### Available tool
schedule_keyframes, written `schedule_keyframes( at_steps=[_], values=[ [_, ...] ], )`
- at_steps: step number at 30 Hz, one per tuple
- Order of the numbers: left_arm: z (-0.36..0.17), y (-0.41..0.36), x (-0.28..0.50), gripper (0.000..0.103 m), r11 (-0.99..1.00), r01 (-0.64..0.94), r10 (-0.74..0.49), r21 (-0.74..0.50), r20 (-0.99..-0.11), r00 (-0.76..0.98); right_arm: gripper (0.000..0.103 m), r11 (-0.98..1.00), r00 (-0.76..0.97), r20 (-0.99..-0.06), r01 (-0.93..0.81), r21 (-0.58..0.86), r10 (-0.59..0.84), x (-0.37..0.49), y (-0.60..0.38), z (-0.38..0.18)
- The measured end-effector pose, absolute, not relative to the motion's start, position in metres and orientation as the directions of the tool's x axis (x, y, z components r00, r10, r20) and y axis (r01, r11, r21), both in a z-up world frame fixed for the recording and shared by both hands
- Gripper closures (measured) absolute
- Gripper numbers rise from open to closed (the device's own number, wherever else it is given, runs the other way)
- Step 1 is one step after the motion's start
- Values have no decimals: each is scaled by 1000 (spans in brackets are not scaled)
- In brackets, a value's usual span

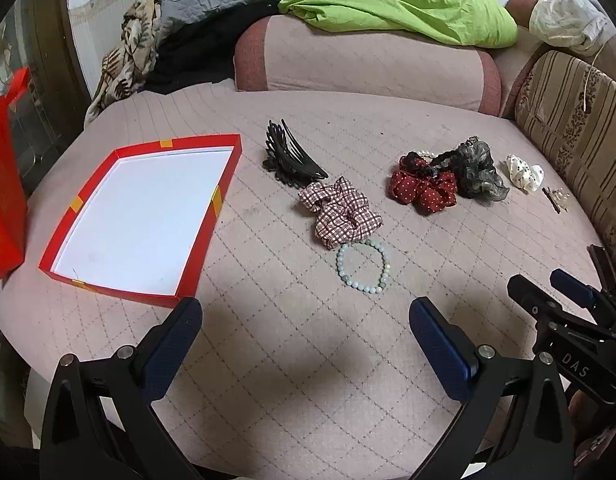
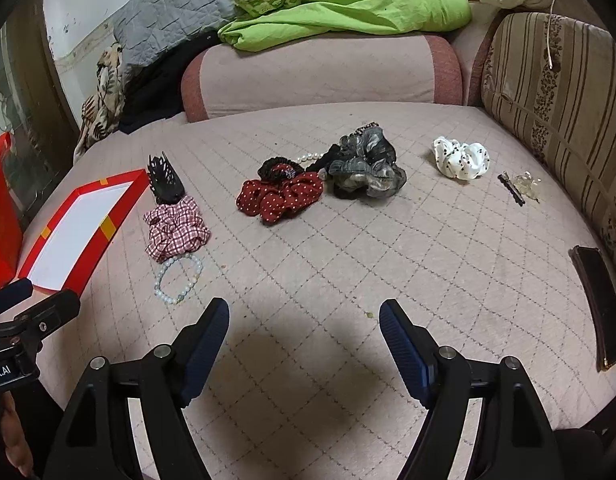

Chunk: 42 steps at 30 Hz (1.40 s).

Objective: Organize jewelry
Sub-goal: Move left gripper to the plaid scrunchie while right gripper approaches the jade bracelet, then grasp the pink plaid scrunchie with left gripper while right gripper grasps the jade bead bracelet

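Note:
A red box lid [image 1: 78, 204] with a white inside lies empty on the left of the quilted bed; it also shows in the right wrist view [image 2: 120, 190]. To its right lie a black claw clip [image 1: 290, 158], a checked scrunchie [image 1: 340, 212], a pale bead bracelet [image 1: 363, 266], a red dotted scrunchie [image 1: 422, 190], a grey scrunchie [image 1: 480, 172], a white scrunchie [image 1: 524, 172] and small clips [image 1: 556, 198]. My left gripper [image 1: 306, 320] is open and empty, just short of the bracelet. My right gripper [image 2: 304, 320] is open and empty, nearer than the red scrunchie [image 2: 280, 198].
A pink bolster [image 1: 364, 68] with green bedding [image 1: 408, 8] lies at the back. A striped cushion [image 2: 556, 92] lines the right side. A dark phone [image 2: 602, 304] lies at the right edge. A red bag [image 1: 4, 184] stands at the left.

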<state>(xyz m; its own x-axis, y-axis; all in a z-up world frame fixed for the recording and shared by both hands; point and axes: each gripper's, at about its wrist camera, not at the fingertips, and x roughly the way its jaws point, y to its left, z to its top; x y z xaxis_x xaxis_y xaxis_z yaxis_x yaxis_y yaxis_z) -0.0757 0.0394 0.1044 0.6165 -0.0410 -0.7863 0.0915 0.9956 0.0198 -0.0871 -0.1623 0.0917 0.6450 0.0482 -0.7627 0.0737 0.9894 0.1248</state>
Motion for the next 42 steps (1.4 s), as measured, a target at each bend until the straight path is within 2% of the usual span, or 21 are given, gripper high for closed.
schedule_keyframes(
  at_steps=[10,20,25,30,33,37,42],
  values=[
    [97,45,-69,0,996,86,-51,0,-806,590,21,989,626,-777,64,134,65,-84,-160,86],
    [105,87,-48,0,997,7,-63,-73,-805,589,20,988,600,-792,12,157,119,-77,-151,75],
    [104,92,-25,18,989,42,-142,-143,-820,555,21,984,588,-792,-54,167,167,-68,-137,72],
    [93,87,12,18,973,54,-221,-225,-830,512,21,970,582,-776,-155,188,244,-49,-115,73],
    [85,77,31,18,968,75,-245,-239,-838,488,27,959,566,-776,-208,193,280,-34,-100,70],
    [67,63,60,18,961,98,-275,-259,-854,441,49,947,516,-800,-249,201,306,-16,-81,53],
    [46,54,82,19,953,111,-303,-282,-869,392,55,948,495,-814,-241,206,303,-3,-72,34]
  ],
)
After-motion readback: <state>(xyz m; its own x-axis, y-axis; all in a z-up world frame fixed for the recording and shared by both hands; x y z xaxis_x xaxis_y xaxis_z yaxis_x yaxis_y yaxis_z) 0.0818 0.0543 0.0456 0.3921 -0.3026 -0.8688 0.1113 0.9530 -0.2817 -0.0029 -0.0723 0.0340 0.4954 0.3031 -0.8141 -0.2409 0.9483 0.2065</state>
